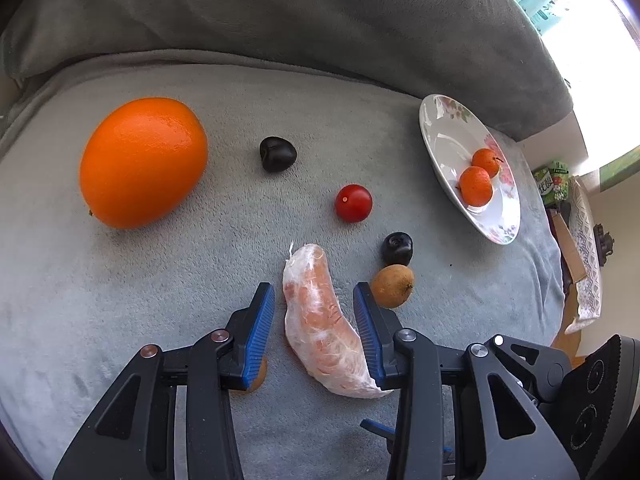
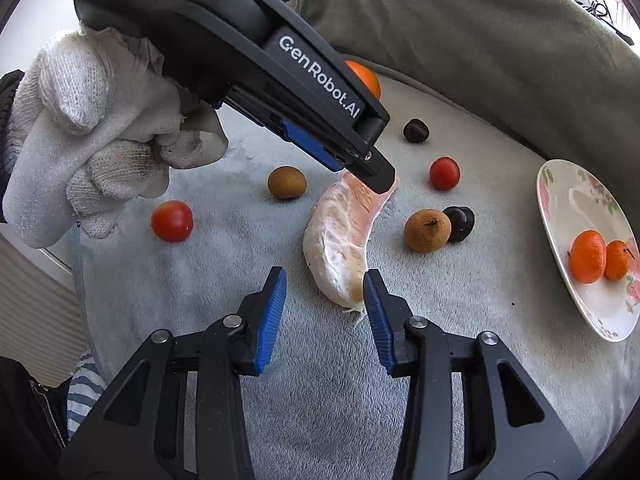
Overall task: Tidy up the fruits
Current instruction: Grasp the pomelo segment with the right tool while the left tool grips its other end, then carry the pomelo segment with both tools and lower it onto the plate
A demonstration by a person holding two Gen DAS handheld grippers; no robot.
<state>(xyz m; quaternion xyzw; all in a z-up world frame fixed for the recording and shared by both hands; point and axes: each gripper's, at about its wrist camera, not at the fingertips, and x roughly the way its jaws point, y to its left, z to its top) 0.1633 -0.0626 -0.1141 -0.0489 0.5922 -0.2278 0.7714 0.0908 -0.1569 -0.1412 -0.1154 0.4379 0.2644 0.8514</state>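
the peeled citrus segment (image 1: 325, 322) lies on the grey blanket (image 1: 120, 300), a long curved pale-orange piece under white pith. the left gripper (image 1: 314, 326) straddles one end of the segment: its right pad touches the segment's side, its left pad stands off, so it is unclenched and not yet grasping. the right gripper (image 2: 325, 312) hovers at the segment's other end with the tip just inside its right pad; its jaws are apart and grasp nothing. a white-gloved hand (image 2: 88, 136) holds the left gripper's handle. just beside the segment sit a brown fruit (image 1: 393, 285) and a dark plum (image 1: 397, 249), touching each other; a red cherry tomato (image 1: 353, 203) lies near the segment. well beyond the segment rest another dark plum (image 1: 277, 153) and a large orange (image 1: 143, 162). the flowered plate (image 1: 444, 136), well apart from the segment, carries two small tangerines (image 1: 476, 186).
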